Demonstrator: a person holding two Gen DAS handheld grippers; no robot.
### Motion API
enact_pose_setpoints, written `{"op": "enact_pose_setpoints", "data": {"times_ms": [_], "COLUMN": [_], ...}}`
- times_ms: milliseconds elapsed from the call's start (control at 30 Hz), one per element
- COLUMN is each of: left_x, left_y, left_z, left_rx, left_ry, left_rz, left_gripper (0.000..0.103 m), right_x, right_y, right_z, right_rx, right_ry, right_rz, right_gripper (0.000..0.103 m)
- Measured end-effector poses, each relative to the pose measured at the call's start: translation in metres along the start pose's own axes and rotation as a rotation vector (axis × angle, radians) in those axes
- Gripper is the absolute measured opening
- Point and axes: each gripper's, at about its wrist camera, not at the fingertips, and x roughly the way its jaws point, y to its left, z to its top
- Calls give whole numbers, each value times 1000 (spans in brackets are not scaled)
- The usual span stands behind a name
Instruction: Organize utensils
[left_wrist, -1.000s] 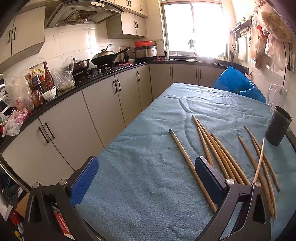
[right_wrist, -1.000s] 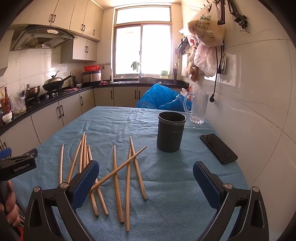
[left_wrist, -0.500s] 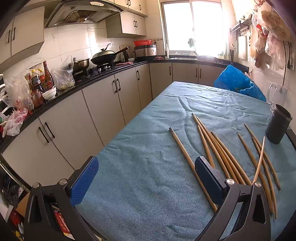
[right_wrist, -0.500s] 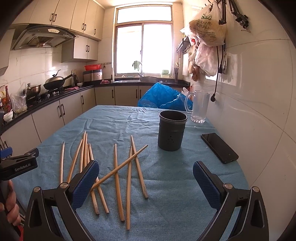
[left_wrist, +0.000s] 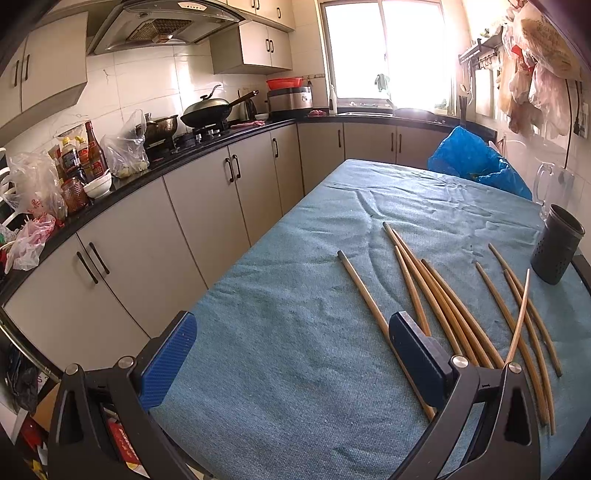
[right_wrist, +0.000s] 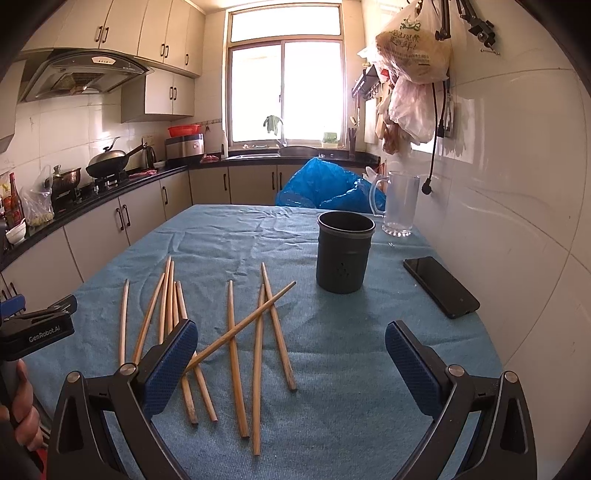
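Several wooden chopsticks (right_wrist: 232, 334) lie scattered on the blue tablecloth (right_wrist: 332, 369), one resting slantwise across others (right_wrist: 255, 319). In the left wrist view the same chopsticks (left_wrist: 439, 302) spread to the right of centre. A dark cylindrical holder (right_wrist: 344, 252) stands upright behind them, also seen as the holder (left_wrist: 557, 243) at the right edge. My left gripper (left_wrist: 291, 354) is open over the cloth near the table's left edge, its right pad above one chopstick (left_wrist: 364, 291). My right gripper (right_wrist: 291, 362) is open, low over the near ends of the chopsticks, holding nothing.
A black phone (right_wrist: 440, 286) lies right of the holder. A clear glass jug (right_wrist: 399, 202) and a blue plastic bag (right_wrist: 325, 186) sit at the table's far end. Kitchen cabinets (left_wrist: 207, 206) run along the left; a tiled wall (right_wrist: 517, 203) bounds the right. A hand (right_wrist: 22, 413) holds the left gripper.
Both grippers have crept slightly forward over the table. Nothing was picked up and the chopsticks lie as before.
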Motion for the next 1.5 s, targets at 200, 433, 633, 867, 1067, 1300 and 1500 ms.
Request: {"op": "enact_pose_setpoints", "data": {"times_ms": [200,433,633,867,1067,1300,1500], "left_x": [3,12,20,38,63,70,73], "left_y": [3,11,12,18,30,31,24], "left_z": [1,7,11,19,30,38,38], "left_rx": [-5,-14,-2,-7,-55,-77,-39], "left_ry": [20,67,110,212,334,358,356], "left_rz": [-17,-31,-57,-135,-232,-258,-257], "left_gripper": [103,103,103,103,102,101,101], "right_x": [1,7,24,82,131,175,198], "right_y": [-3,-13,-16,-26,-20,-15,-16], "right_z": [1,7,25,50,49,43,41], "right_rx": [14,44,50,218,321,390,415], "right_ry": [9,41,157,381,554,656,696], "right_rz": [12,74,236,361,395,338,270], "right_gripper": [103,103,99,61,37,27,27]}}
